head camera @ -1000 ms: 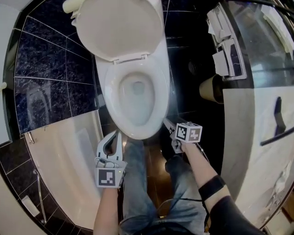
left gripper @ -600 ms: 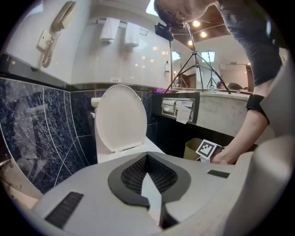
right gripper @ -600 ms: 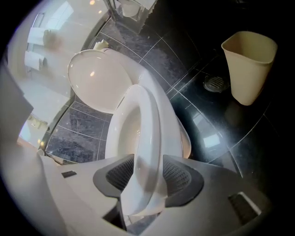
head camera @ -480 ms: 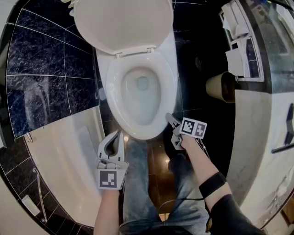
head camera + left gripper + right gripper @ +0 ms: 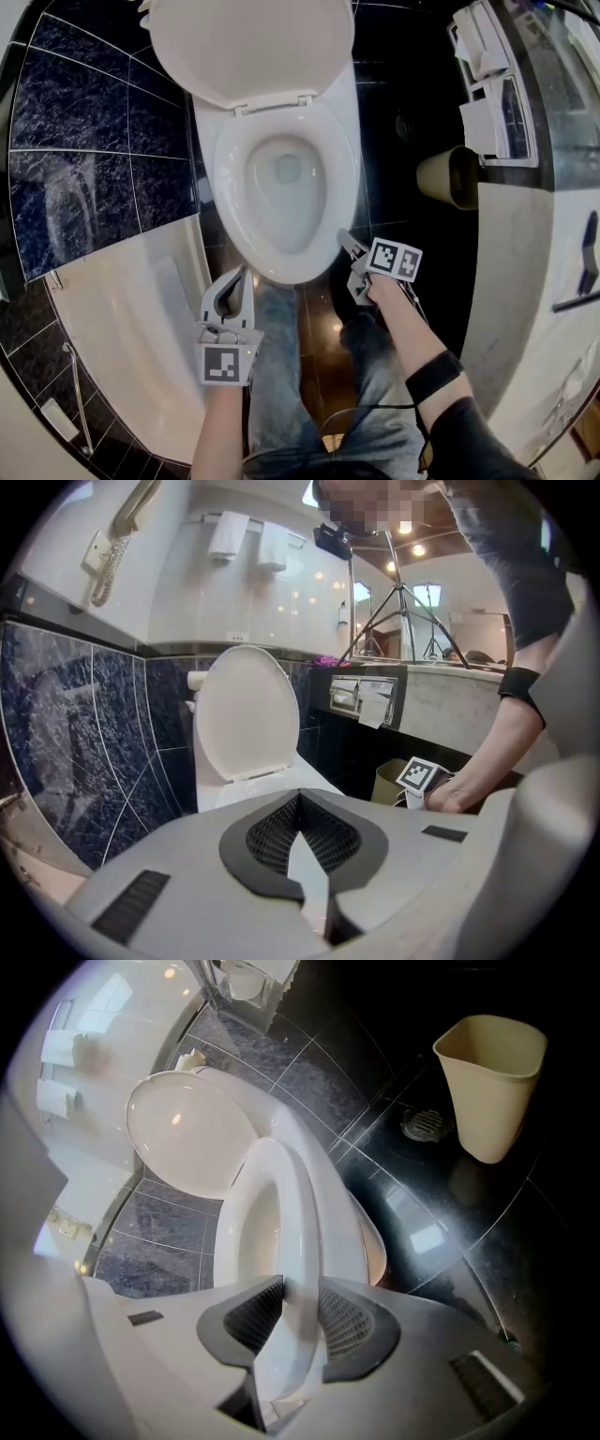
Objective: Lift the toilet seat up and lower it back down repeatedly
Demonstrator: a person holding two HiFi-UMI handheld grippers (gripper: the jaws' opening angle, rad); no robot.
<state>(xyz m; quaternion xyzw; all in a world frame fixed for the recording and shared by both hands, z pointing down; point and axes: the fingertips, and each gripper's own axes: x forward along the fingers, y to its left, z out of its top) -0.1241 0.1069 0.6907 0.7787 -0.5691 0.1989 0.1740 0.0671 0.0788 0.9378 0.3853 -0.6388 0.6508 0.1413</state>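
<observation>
Everything is placed from the toilet bowl, which stands in the upper middle of the head view.

Far to its left runs a dark marbled tile wall, with a white bathtub below it, left of the bowl's front.

The left gripper hangs just off the bowl's front left edge and touches nothing. Its tips are pressed together, and only the hollow of its own pads shows between the jaws.

Behind the bowl the lid stands raised. The toilet seat lies down flat on the bowl's rim.

The person's legs in jeans stand directly in front of the bowl, between the two grippers.

At the bowl's front right edge the right gripper points down at the seat. Its jaws have just been closing. The seat's front rim runs between them, with the ribbed pads lying against it on either side, so the gripper is pinching the seat.

To the right of the bowl, well apart from it on the glossy black floor, stands a cream bin. Further right, above the bin, a white paper holder is fixed to the wall.
</observation>
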